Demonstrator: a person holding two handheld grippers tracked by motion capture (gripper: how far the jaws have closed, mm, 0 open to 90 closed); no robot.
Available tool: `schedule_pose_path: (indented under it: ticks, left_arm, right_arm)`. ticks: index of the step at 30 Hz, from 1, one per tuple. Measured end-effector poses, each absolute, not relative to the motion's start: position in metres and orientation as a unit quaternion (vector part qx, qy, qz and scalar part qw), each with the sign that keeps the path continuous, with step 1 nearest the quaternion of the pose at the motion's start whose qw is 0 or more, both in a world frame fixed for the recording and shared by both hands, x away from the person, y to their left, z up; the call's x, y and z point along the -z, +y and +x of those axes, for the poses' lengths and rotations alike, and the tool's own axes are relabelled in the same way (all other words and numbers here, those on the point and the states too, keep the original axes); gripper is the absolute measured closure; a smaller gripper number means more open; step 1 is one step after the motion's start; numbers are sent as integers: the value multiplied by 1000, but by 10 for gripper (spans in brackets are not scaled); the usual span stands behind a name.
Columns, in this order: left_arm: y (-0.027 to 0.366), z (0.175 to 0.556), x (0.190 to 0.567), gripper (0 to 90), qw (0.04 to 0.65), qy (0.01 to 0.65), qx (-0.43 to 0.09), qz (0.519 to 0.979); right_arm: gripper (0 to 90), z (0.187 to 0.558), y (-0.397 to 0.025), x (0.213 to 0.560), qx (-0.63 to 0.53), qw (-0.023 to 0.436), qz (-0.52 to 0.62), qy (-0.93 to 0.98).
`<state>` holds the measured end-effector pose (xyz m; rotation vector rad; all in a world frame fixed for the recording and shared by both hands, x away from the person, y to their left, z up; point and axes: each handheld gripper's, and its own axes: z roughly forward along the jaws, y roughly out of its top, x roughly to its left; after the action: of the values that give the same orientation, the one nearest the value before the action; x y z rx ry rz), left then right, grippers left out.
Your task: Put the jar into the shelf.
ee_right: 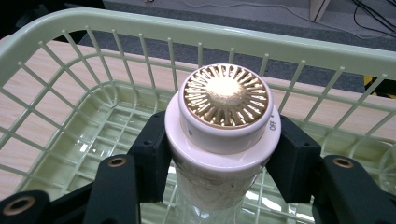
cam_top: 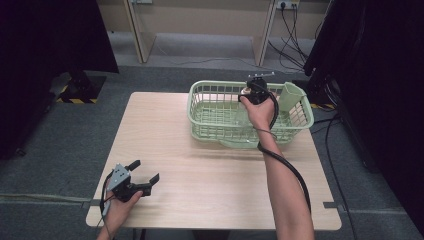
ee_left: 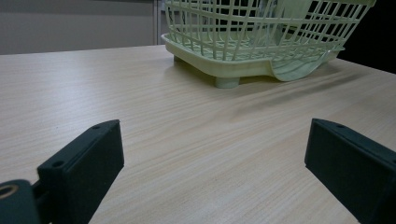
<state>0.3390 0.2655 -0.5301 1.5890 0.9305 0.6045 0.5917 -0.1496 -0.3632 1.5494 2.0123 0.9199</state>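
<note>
glass below and a white cap with a gold slotted top: the shaker bottle (ee_right: 224,126), centre of the right gripper view, stands upright inside the pale green basket (cam_top: 200,95) at upper right of the bench (cam_top: 165,145). right claw (ee_right: 223,151) is clenched under the cap's flange, a sound hold; the glass looks slippery and fragile. left claw (ee_left: 212,161) lies released, lower left.

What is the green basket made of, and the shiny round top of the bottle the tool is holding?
The basket looks like moulded plastic: pale green, smooth, slightly glossy bars. The bottle cap seems to be white plastic, perhaps ceramic, with a gold metallic-looking slotted disc. The bottle body below looks like clear glass. The right tool grips under the cap.
</note>
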Motion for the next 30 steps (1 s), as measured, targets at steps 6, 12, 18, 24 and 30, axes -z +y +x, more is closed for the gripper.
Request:
schedule_pose_path:
  ticks: [6,12,18,24,30]
  left_arm:
    - [265,339,530,41,566,395,-258,676]
    - [265,339,530,41,566,395,-258,676]
    - [265,339,530,41,566,395,-258,676]
    - [265,339,530,41,565,395,-258,676]
    - [265,339,530,41,565,395,-259,677]
  right_arm:
    - [450,589,-148,364,-330,223,554,731]
    - [432,586,-147,366,-329,227,549,734]
    - [389,585,-147,368,-331,230,550,731]
    - [240,583,-150,369,-339,225,555,725]
    - [98,579,-151,369,-355,208,557,721]
